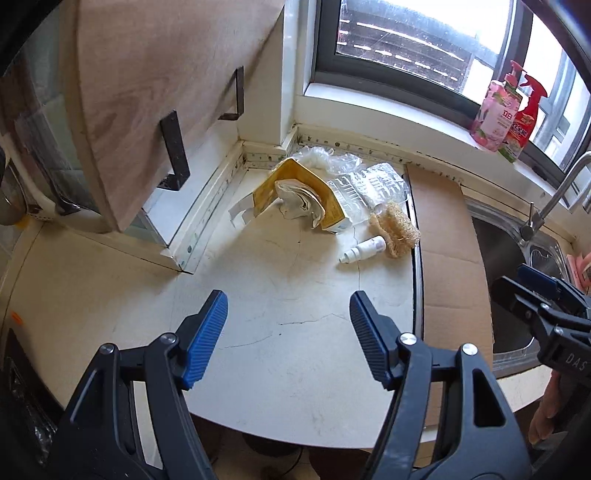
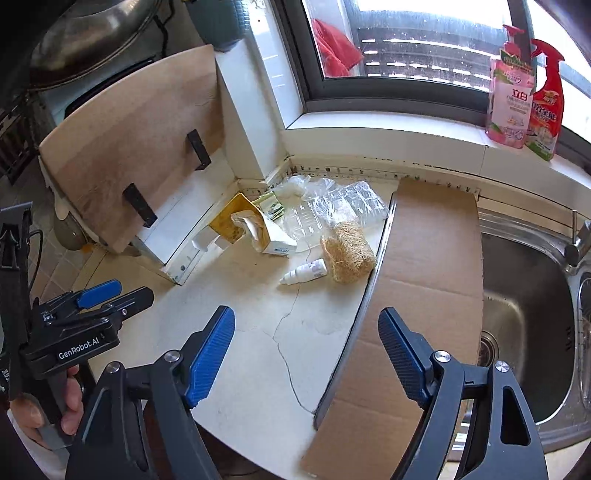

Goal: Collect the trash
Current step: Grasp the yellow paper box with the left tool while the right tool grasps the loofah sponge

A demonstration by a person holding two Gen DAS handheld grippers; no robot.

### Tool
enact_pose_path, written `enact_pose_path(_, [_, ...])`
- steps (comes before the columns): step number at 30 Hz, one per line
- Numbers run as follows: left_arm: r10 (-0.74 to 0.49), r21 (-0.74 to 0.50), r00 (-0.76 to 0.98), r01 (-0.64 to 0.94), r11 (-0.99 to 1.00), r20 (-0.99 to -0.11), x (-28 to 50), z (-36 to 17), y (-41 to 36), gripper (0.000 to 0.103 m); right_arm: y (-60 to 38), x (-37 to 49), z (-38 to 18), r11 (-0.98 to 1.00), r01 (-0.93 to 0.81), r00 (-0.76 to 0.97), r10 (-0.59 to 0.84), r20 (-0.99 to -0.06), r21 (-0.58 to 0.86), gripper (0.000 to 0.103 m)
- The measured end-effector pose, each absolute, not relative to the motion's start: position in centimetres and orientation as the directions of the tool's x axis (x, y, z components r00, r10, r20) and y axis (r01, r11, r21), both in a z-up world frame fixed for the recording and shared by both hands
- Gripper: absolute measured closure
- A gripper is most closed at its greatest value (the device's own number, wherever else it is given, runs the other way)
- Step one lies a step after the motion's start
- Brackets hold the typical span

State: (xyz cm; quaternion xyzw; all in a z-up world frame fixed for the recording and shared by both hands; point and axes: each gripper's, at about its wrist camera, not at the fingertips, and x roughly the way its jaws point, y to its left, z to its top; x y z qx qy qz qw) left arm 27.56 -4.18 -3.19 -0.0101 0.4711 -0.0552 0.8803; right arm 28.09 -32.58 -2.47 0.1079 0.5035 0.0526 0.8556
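– Left gripper (image 1: pixel 287 299) first. Spread or pressed together?

– Spread wide. Holds nothing. Hangs over the white counter (image 1: pixel 258 280), near the front edge.

– And the right gripper (image 2: pixel 306 312)?

– Spread wide too. Nothing between the blue pads (image 2: pixel 207 354). Hangs half over the counter, half over the flat cardboard (image 2: pixel 428 266).

– Now the trash. Where?

– Far back on the counter, in the corner under the window (image 1: pixel 399 33). Well apart from both grippers.

– What kind of trash?

– A torn yellow box (image 1: pixel 266 188), lying open, with crumpled paper (image 1: pixel 299 201) stuffed inside. Behind it, clear plastic bags (image 1: pixel 373 181), all wrinkly, at the very back.

– Anything else in the pile?

– A scratchy tan sponge (image 1: pixel 397 230), just beside the cardboard's edge. Seems to touch the plastic. Then a small white bottle (image 1: pixel 364 251), down on its side, just beside the sponge. Closest of the pile to the grippers.

– And right of the cardboard?

– A shiny metal sink (image 2: pixel 524 295) with a tap (image 1: pixel 561 192). Left rim tucked under the cardboard.

– Up on the window sill?

– A pink bottle (image 1: pixel 495 114) and a red spray bottle (image 1: pixel 526 118). Both standing up, side by side, touching.

– On the left?

– A big wooden board (image 1: pixel 147 92) with two black brackets (image 1: pixel 173 147) on it. Stands tilted above the counter.
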Motion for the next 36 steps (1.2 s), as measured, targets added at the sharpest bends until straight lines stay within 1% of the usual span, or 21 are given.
enact_pose_path(8, [-0.175,-0.176,0.511,0.047,0.983,-0.842,34.8,-5.9,-7.0,0.038,-36.0,36.6,-9.4,0.962,0.025,0.452,0.233,-0.861,0.274,0.022])
enact_pose_path(9, [-0.178,-0.178,0.508,0.049,0.983,-0.843,35.6,-6.2,-7.5,0.040,-36.3,37.2,-10.1,0.959,0.030,0.446,0.239,-0.862,0.282,0.022])
enact_pose_path(11, [-0.181,-0.175,0.505,0.059,0.983,-0.844,37.2,-6.5,-8.5,0.051,-37.0,38.5,-11.7,0.954,0.045,0.433,0.249,-0.866,0.297,0.024])
enact_pose_path(13, [-0.173,-0.164,0.501,0.061,0.984,-0.848,38.9,-7.0,-9.6,0.056,-37.7,40.0,-13.4,0.950,0.055,0.418,0.259,-0.871,0.309,0.028])
enact_pose_path(14, [-0.169,-0.162,0.500,0.058,0.985,-0.850,39.6,-7.1,-9.9,0.057,-37.8,40.6,-14.2,0.948,0.060,0.409,0.262,-0.874,0.312,0.029])
enact_pose_path(19, [-0.144,-0.137,0.492,0.050,0.989,-0.858,43.6,-8.1,-11.6,0.058,-38.5,42.4,-17.2,0.941,0.074,0.383,0.279,-0.881,0.330,0.030])
enact_pose_path(21, [-0.134,-0.133,0.478,0.036,0.990,-0.868,45.0,-8.7,-11.7,0.063,-38.6,43.1,-18.1,0.938,0.075,0.375,0.287,-0.881,0.338,0.031])
enact_pose_path(23, [-0.140,-0.147,0.452,0.020,0.989,-0.881,46.3,-9.6,-11.7,0.074,-38.6,43.6,-18.8,0.936,0.072,0.370,0.295,-0.881,0.344,0.032])
enact_pose_path(28, [-0.156,-0.171,0.410,0.002,0.985,-0.899,48.1,-11.6,-11.8,0.083,-38.2,44.3,-19.7,0.933,0.069,0.352,0.307,-0.884,0.352,0.037])
enact_pose_path(30, [-0.160,-0.171,0.401,0.008,0.985,-0.902,48.4,-12.1,-11.9,0.083,-38.2,44.5,-20.2,0.935,0.067,0.345,0.305,-0.887,0.348,0.038])
enact_pose_path(32, [-0.157,-0.164,0.397,0.017,0.986,-0.905,48.6,-12.5,-12.0,0.083,-38.1,44.7,-20.6,0.937,0.066,0.337,0.303,-0.891,0.344,0.041])
enact_pose_path(34, [-0.161,-0.163,0.394,0.029,0.986,-0.905,48.8,-12.7,-12.3,0.083,-38.0,44.9,-21.1,0.936,0.066,0.325,0.308,-0.894,0.347,0.047])
enact_pose_path(36, [-0.161,-0.159,0.392,0.038,0.987,-0.906,49.0,-13.0,-12.4,0.083,-37.8,45.1,-21.6,0.936,0.065,0.311,0.311,-0.898,0.347,0.049])
